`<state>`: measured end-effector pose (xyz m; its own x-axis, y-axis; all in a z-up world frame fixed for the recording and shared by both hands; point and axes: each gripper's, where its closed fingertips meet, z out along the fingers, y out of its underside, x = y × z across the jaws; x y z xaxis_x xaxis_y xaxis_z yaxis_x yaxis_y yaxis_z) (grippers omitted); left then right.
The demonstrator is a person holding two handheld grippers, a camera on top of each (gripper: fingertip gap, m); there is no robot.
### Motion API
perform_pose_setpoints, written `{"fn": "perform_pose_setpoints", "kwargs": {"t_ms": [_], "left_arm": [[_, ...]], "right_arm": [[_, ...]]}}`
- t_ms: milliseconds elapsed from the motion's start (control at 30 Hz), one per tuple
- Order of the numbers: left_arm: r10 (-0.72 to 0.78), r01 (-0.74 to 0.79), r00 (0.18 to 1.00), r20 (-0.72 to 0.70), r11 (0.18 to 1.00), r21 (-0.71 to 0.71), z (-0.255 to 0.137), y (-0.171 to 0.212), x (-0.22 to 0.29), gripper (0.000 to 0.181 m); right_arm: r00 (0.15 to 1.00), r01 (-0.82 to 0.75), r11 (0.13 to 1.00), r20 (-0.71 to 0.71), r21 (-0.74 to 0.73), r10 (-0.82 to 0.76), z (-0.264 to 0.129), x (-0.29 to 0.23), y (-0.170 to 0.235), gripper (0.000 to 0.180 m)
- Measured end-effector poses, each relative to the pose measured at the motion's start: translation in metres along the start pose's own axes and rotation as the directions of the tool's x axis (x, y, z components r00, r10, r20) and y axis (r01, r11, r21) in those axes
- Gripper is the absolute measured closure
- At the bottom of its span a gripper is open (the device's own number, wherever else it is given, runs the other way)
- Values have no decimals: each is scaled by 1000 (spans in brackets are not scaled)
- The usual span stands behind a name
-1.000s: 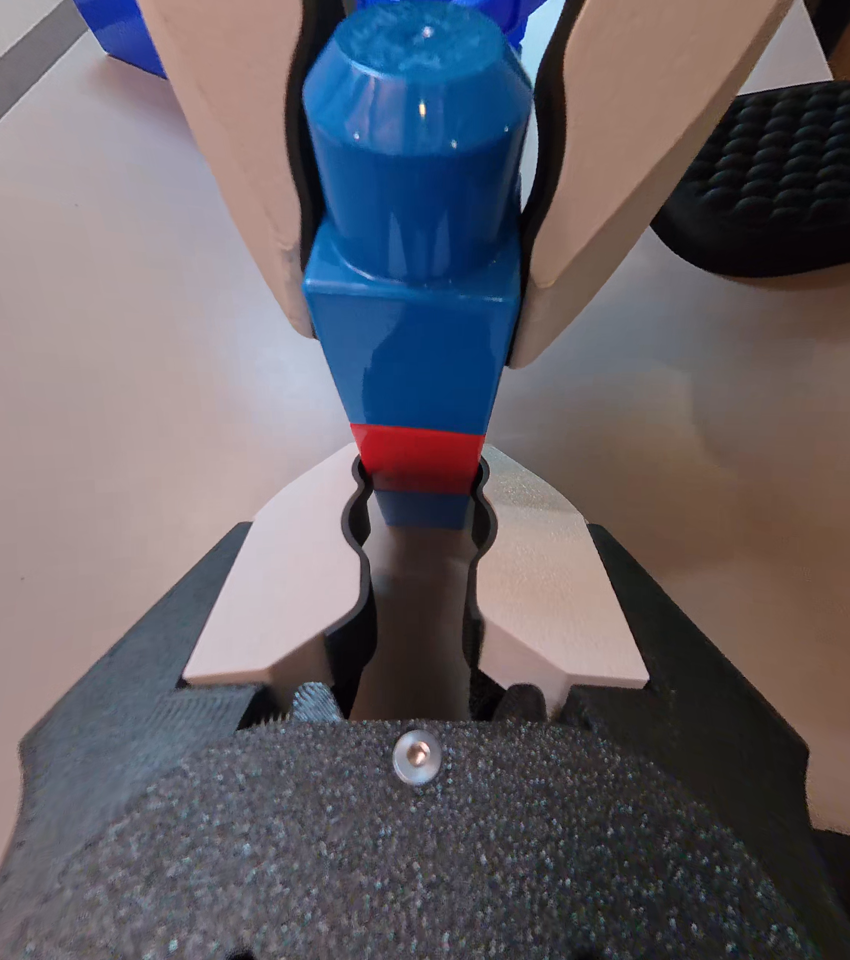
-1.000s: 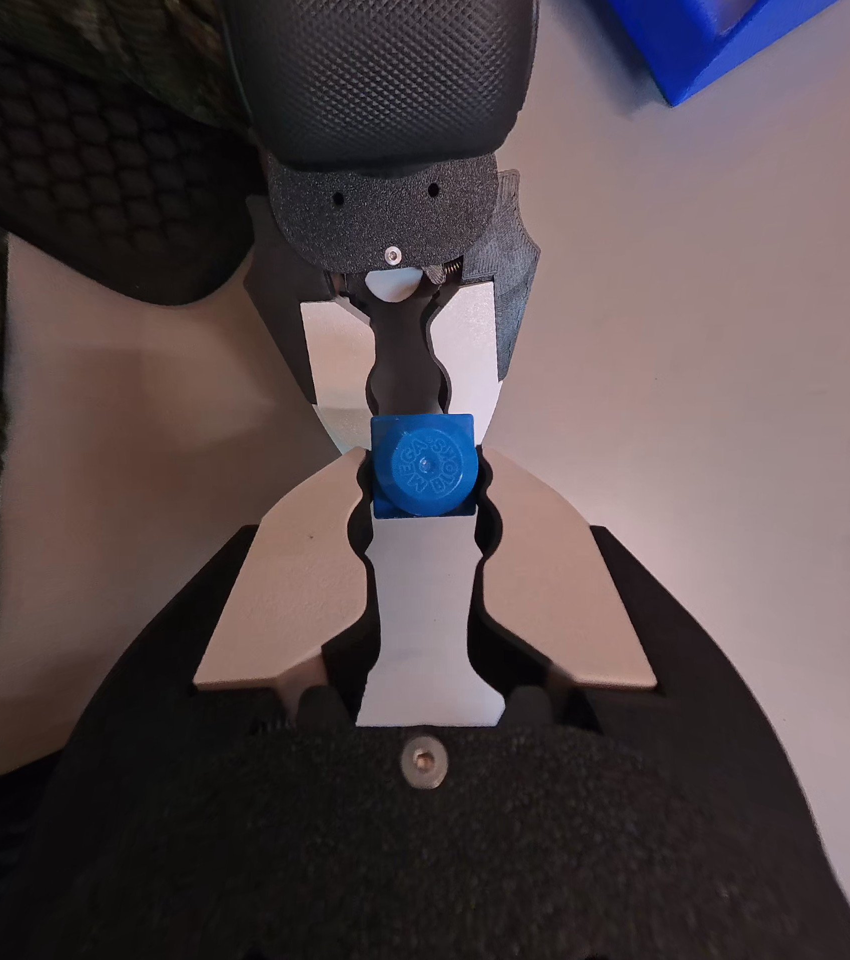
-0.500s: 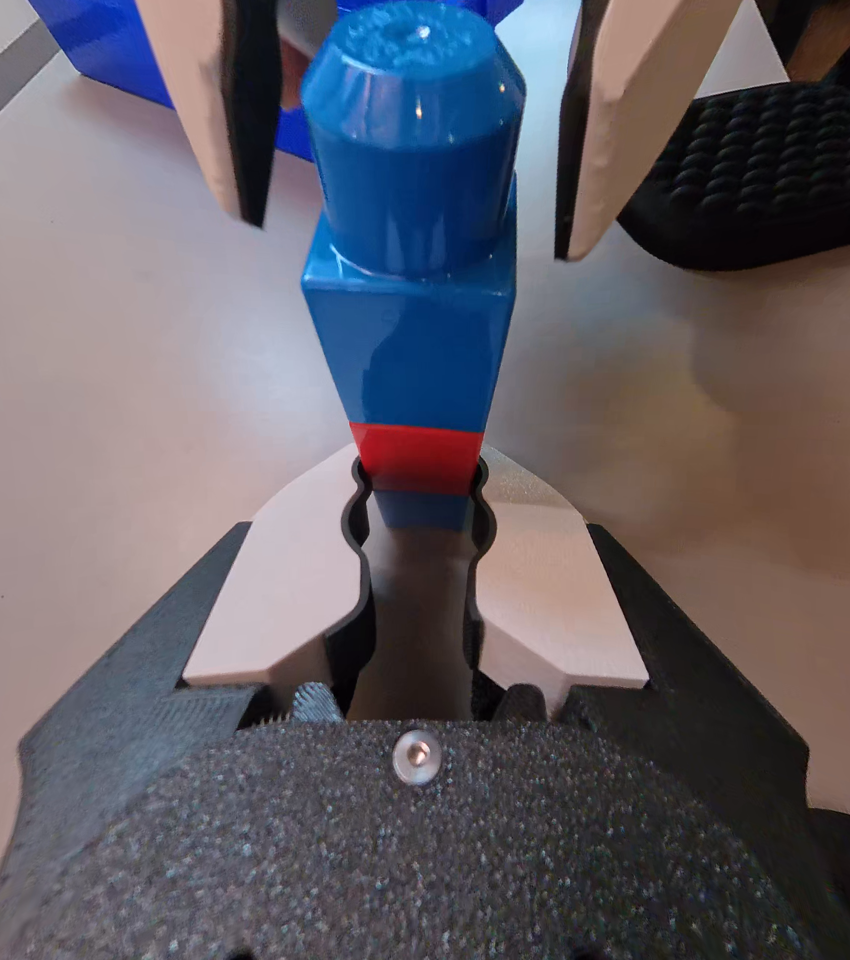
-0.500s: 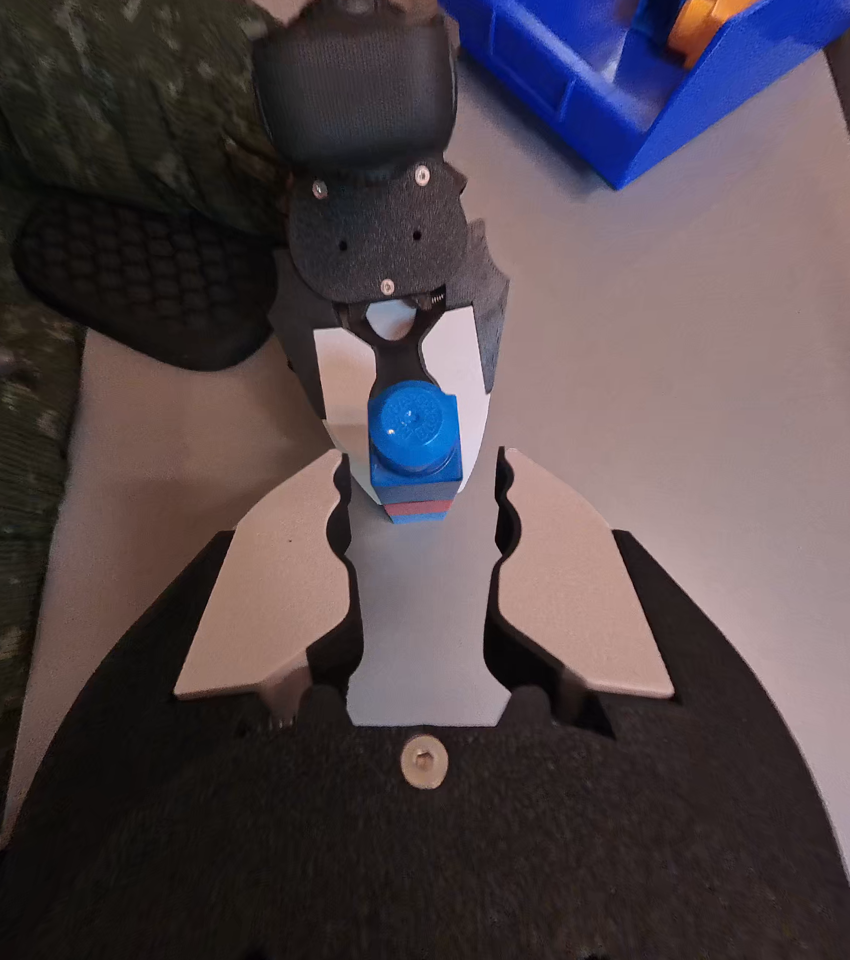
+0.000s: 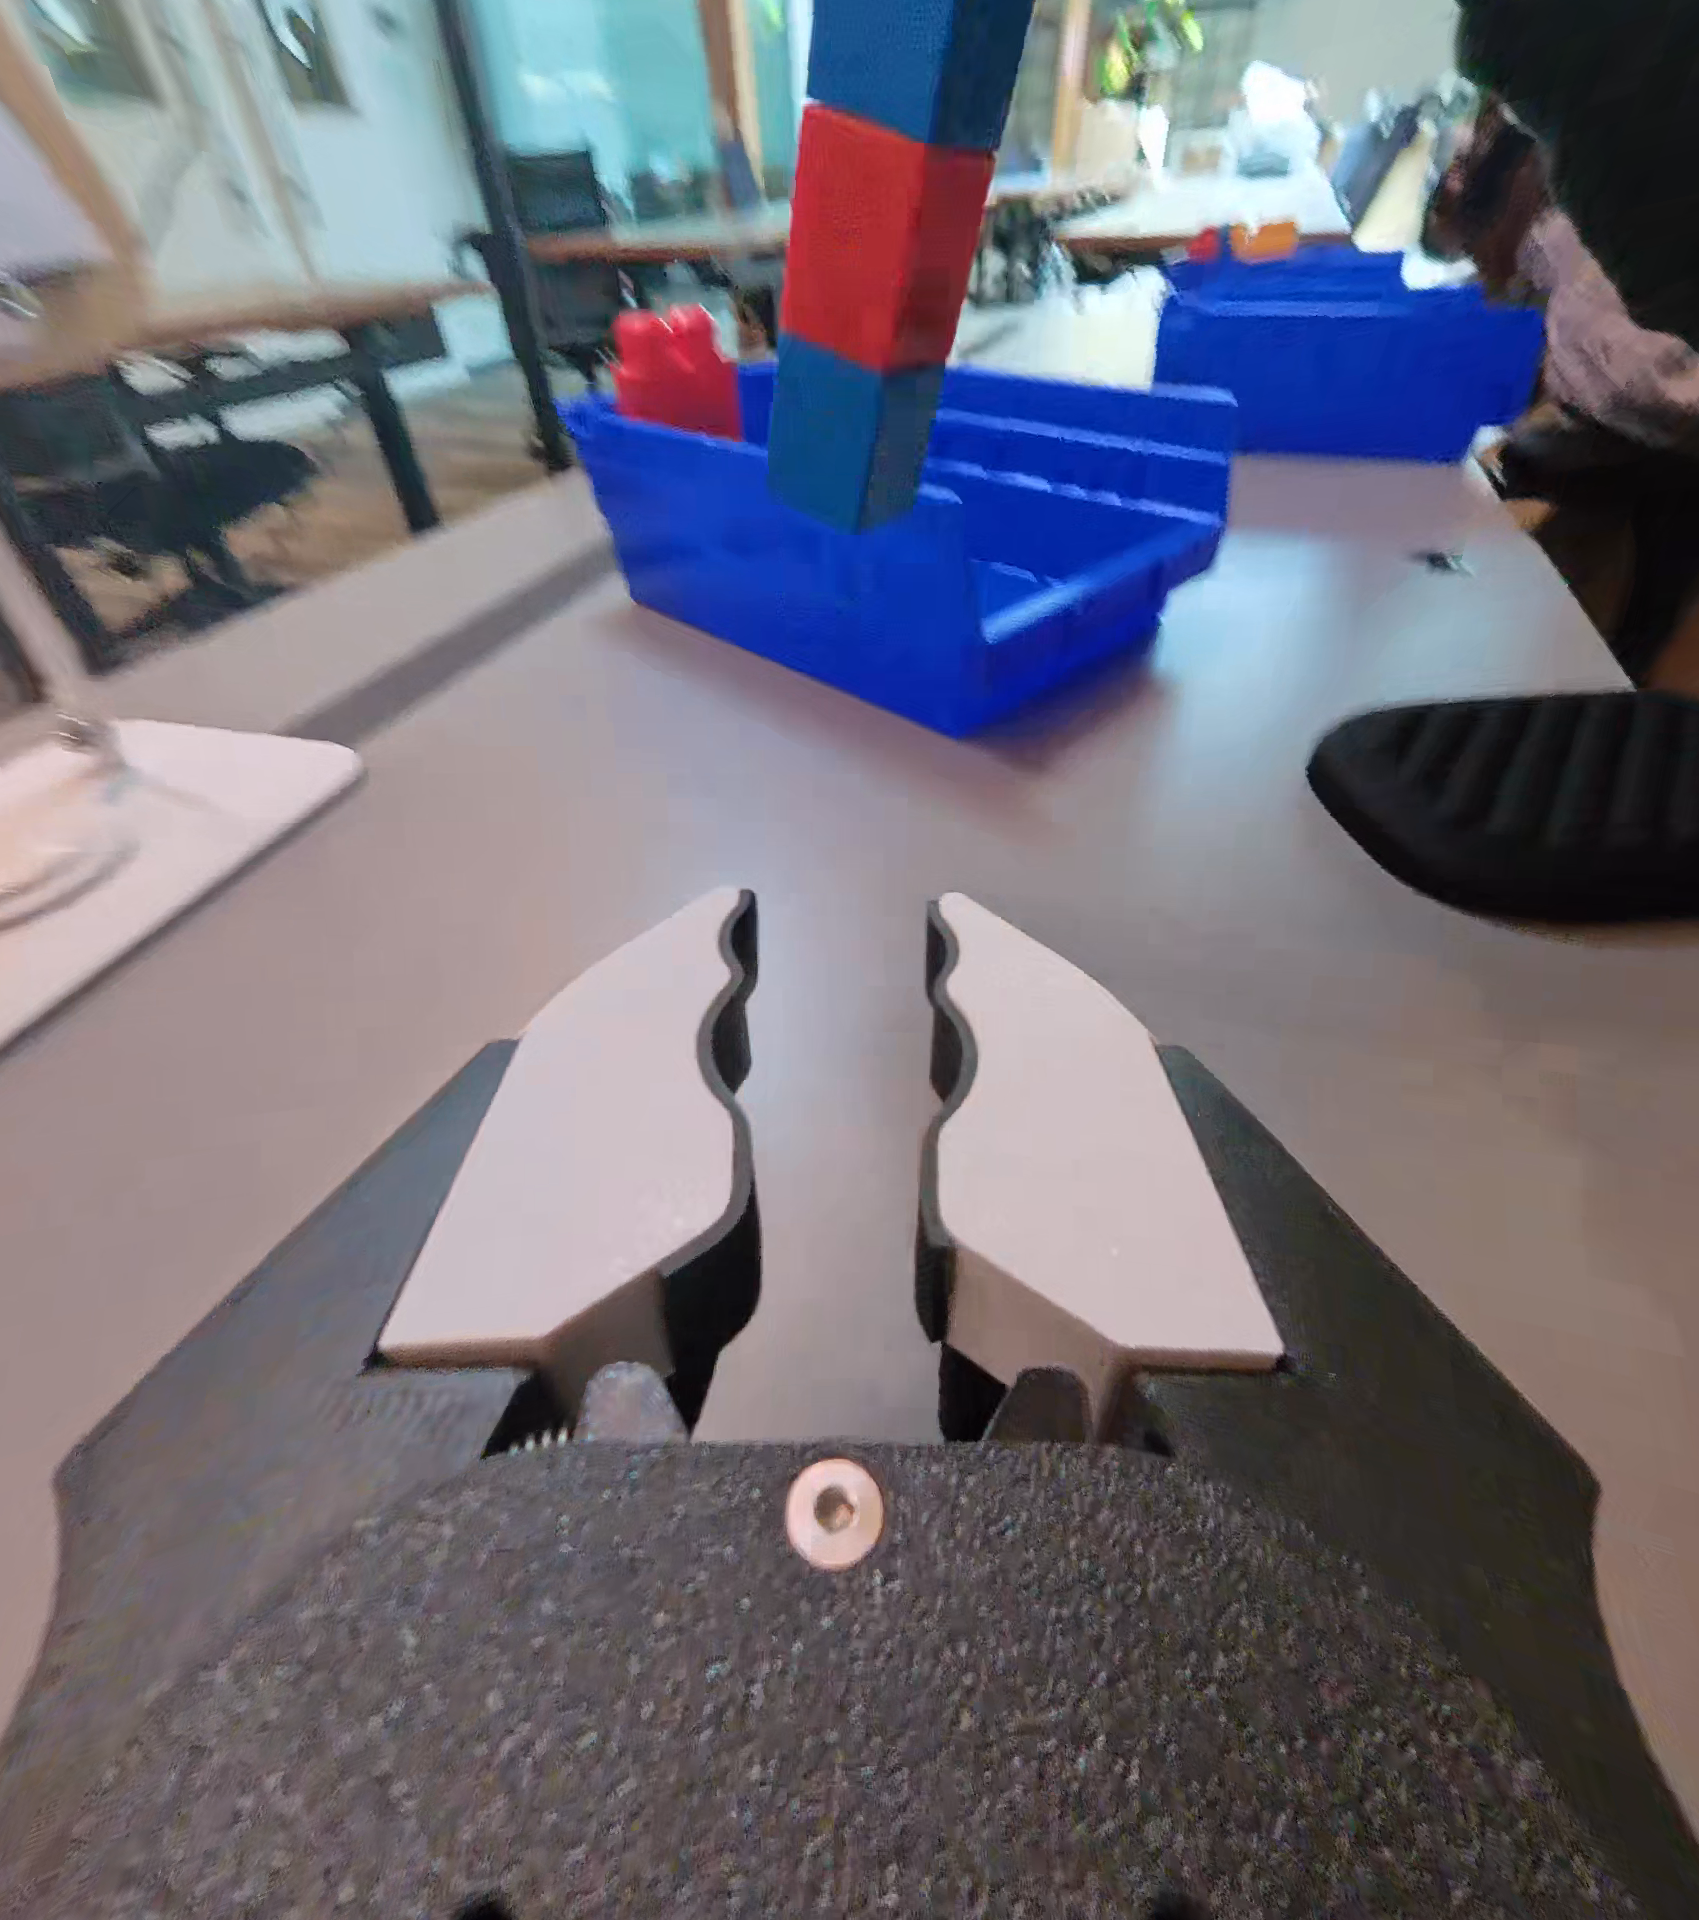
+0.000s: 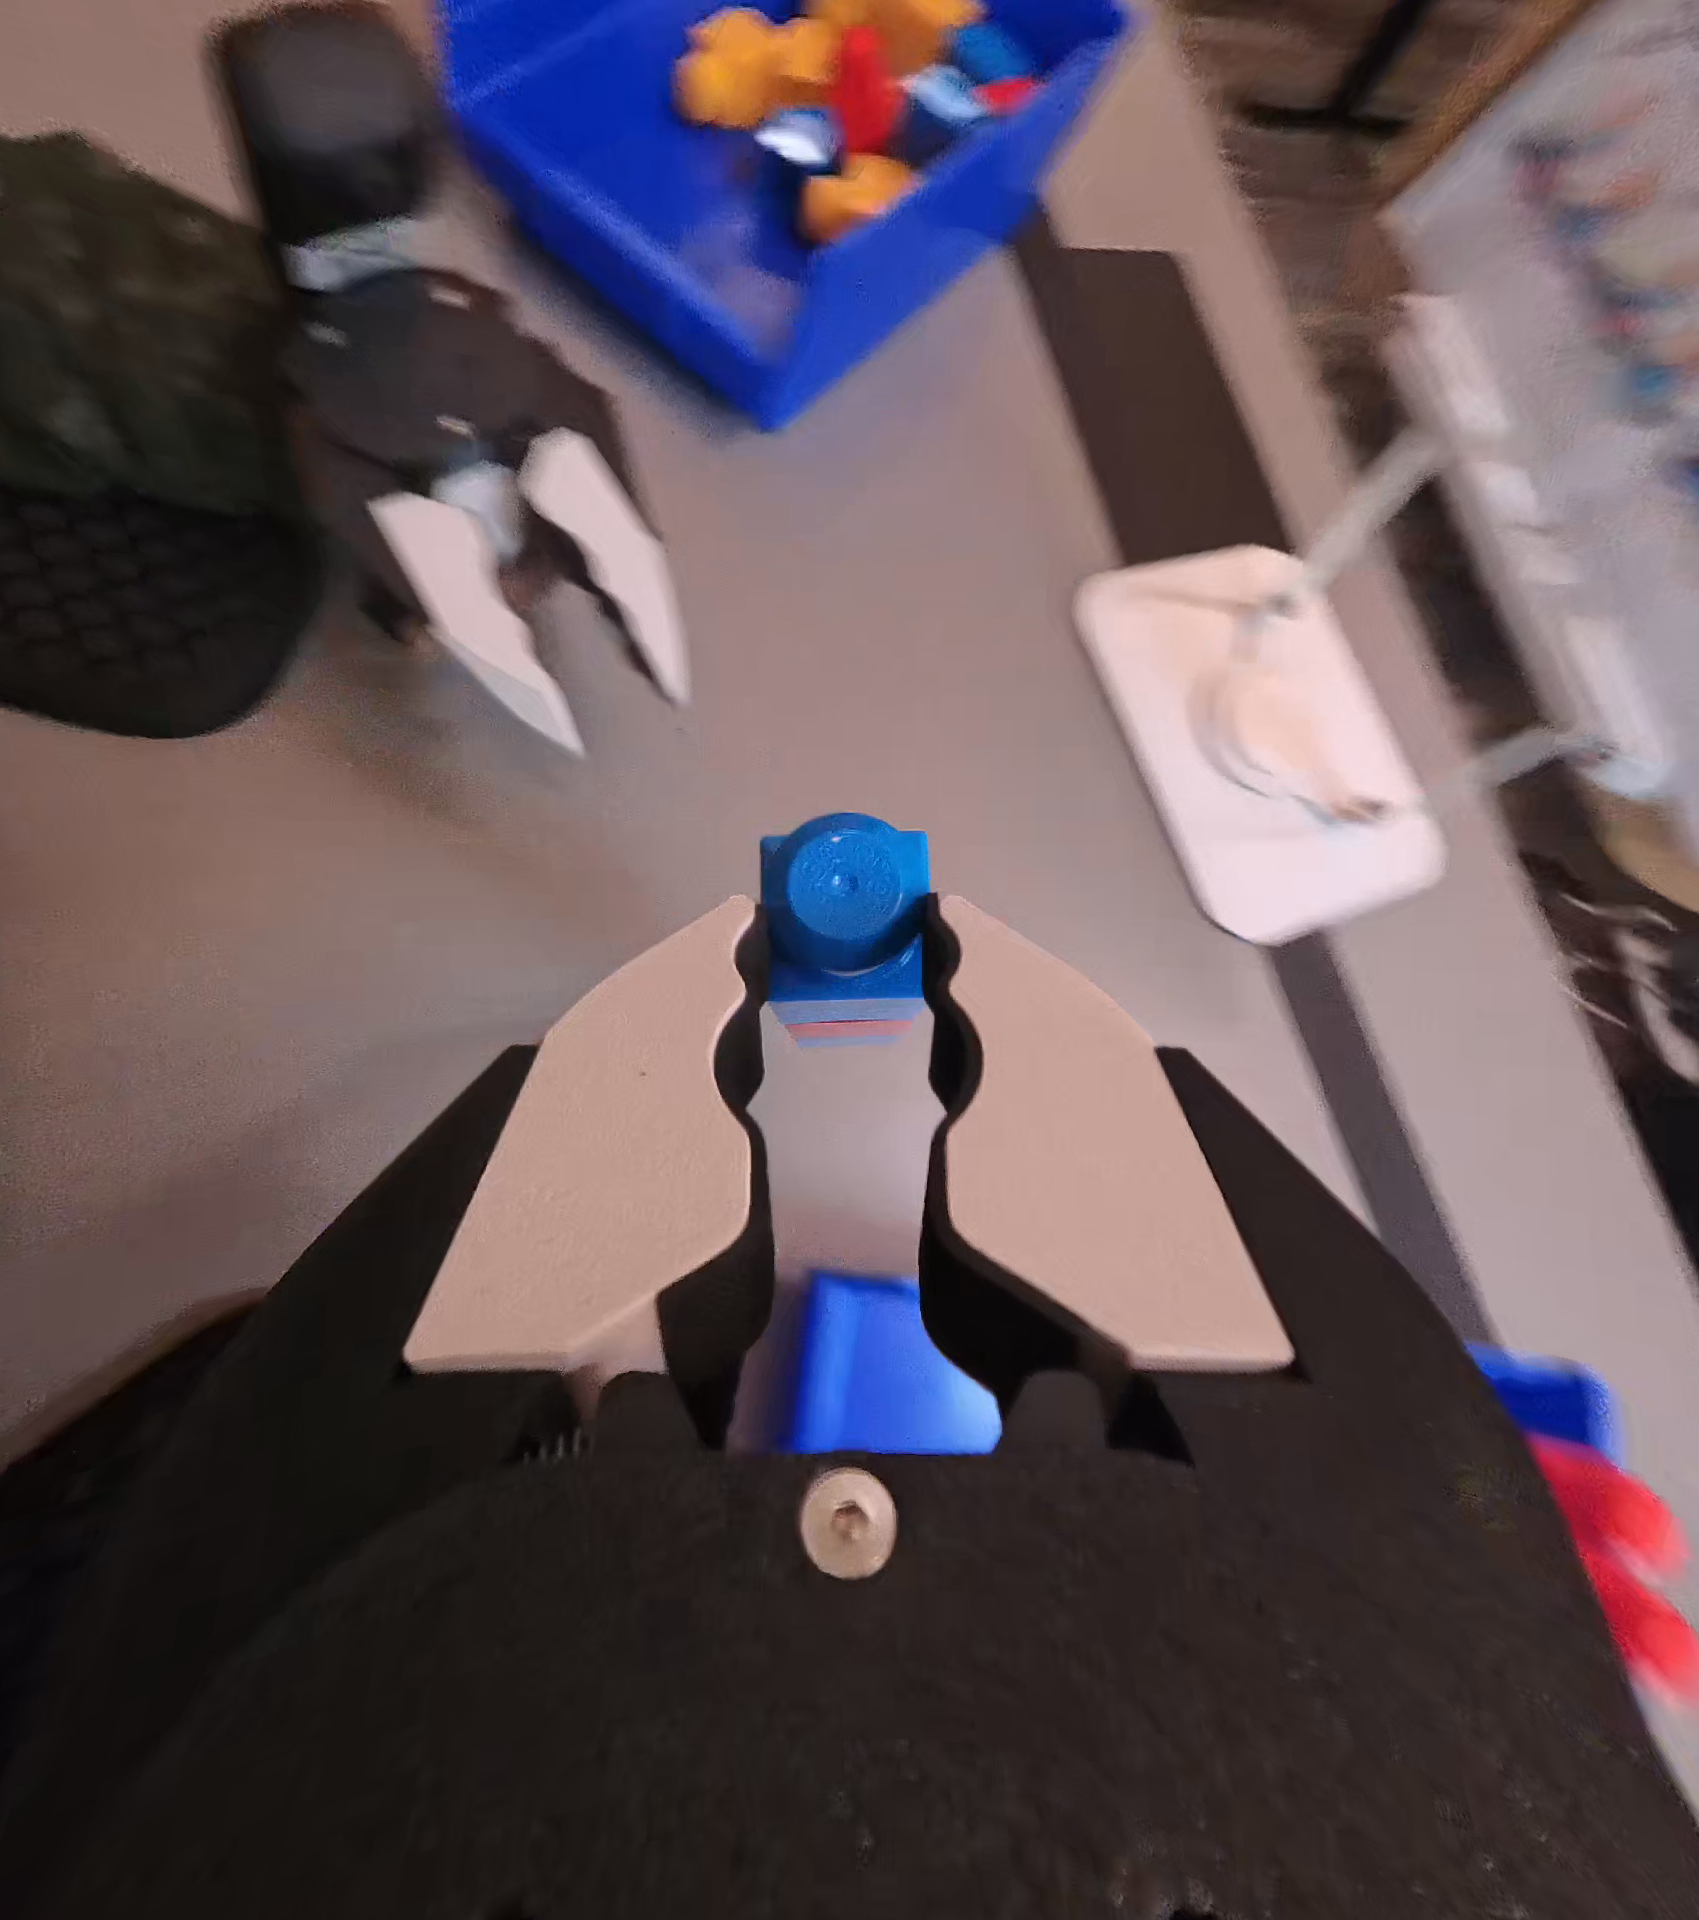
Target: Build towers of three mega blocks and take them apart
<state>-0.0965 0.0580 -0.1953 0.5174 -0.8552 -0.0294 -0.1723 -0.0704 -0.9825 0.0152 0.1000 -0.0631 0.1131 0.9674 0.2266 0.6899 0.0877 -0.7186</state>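
Note:
A tower of three blocks, blue on red on blue (image 5: 881, 239), hangs in the air at the top of the left wrist view, over the blue bin (image 5: 928, 613). My right gripper (image 6: 845, 920) is shut on its top blue block (image 6: 845, 894); both pads press the block's sides, and the red and lower blue blocks show beneath it. My left gripper (image 5: 840, 904) is open and empty low over the table, with bare tabletop between its fingers. It also shows in the right wrist view (image 6: 616, 717), open and apart from the tower.
The blue bin holds red blocks (image 5: 668, 364). A second blue bin (image 6: 616, 239) holds several orange, red and blue blocks. A white stand base (image 5: 97, 831) lies left and a black pad (image 5: 1572, 800) right. A person's green sleeve (image 6: 45, 312) is near the left gripper.
My right gripper opened and rose off the tower's top, then came together on the top blue block again and lifted the tower. My left gripper let go of the tower's base and drew back.

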Motion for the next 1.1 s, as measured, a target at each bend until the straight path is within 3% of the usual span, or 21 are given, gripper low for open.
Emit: {"fn": "perform_pose_setpoints", "kwargs": {"t_ms": [133, 233, 367, 500, 667, 900, 1100], "left_arm": [[12, -27, 991, 134, 993, 117, -17, -21, -21, 179], [9, -43, 969, 248, 991, 130, -26, -25, -37, 181], [-4, -33, 959, 285, 991, 126, -28, -22, -45, 181], [10, -39, 960, 281, 995, 97, -24, -15, -44, 181], [33, -50, 963, 267, 997, 56, -17, -6, -42, 181], [47, -53, 968, 248, 998, 19, -11, 2, -40, 181], [45, -48, 974, 221, 999, 6, -6, 6, -37, 181]], "right_arm": [[957, -145, 989, -259, -29, 133, -70, 92, 38, 151], [885, -291, 956, -391, -36, 254, -102, 146, 91, 151], [778, -472, 882, -471, -1, 416, -115, 189, 166, 151], [745, -534, 845, -460, 19, 482, -107, 209, 219, 151], [775, -533, 846, -404, -2, 486, -85, 223, 254, 151], [848, -470, 881, -305, -51, 435, -54, 235, 262, 151], [847, -484, 873, -279, -52, 453, -45, 240, 270, 151]]}}
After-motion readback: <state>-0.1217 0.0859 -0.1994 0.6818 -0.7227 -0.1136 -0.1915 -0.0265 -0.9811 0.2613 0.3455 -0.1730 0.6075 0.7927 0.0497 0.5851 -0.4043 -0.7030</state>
